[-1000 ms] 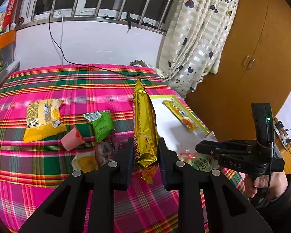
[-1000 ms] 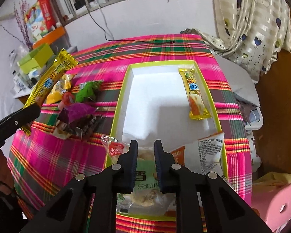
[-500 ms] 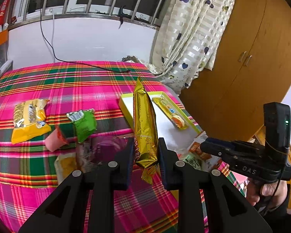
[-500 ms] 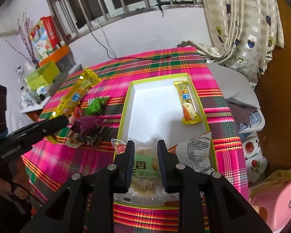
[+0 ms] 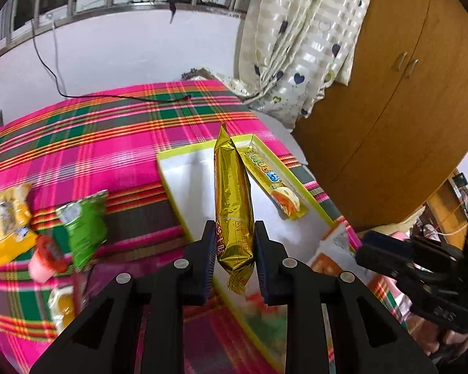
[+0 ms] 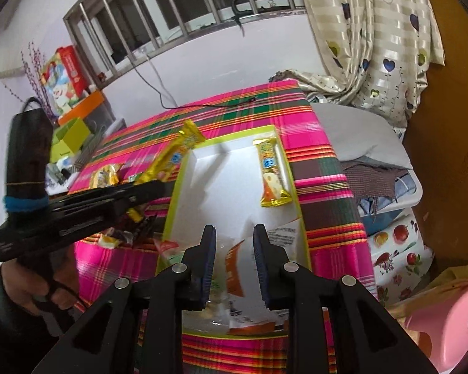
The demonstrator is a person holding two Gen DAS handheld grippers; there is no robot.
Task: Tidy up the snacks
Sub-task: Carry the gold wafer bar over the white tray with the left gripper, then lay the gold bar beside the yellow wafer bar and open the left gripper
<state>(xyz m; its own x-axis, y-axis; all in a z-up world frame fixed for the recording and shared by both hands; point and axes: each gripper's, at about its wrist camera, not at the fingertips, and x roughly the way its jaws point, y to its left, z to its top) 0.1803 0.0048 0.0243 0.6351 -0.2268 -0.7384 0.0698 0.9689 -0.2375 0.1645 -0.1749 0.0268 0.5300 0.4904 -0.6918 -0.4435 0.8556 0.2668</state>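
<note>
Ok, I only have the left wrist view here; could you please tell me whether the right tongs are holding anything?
Observer: No, the right tongs are open, with nothing between them.
Operator: Thank you. What lies beneath them?
Observer: An orange and white packet, at the near end of the tray.
Operator: And where does my gold bar sit relative to the tray from that side?
Observer: In the right wrist view, the gold bar in the left tongs lines up with the tray's far left corner, well apart from the yellow bar lying inside.
</note>
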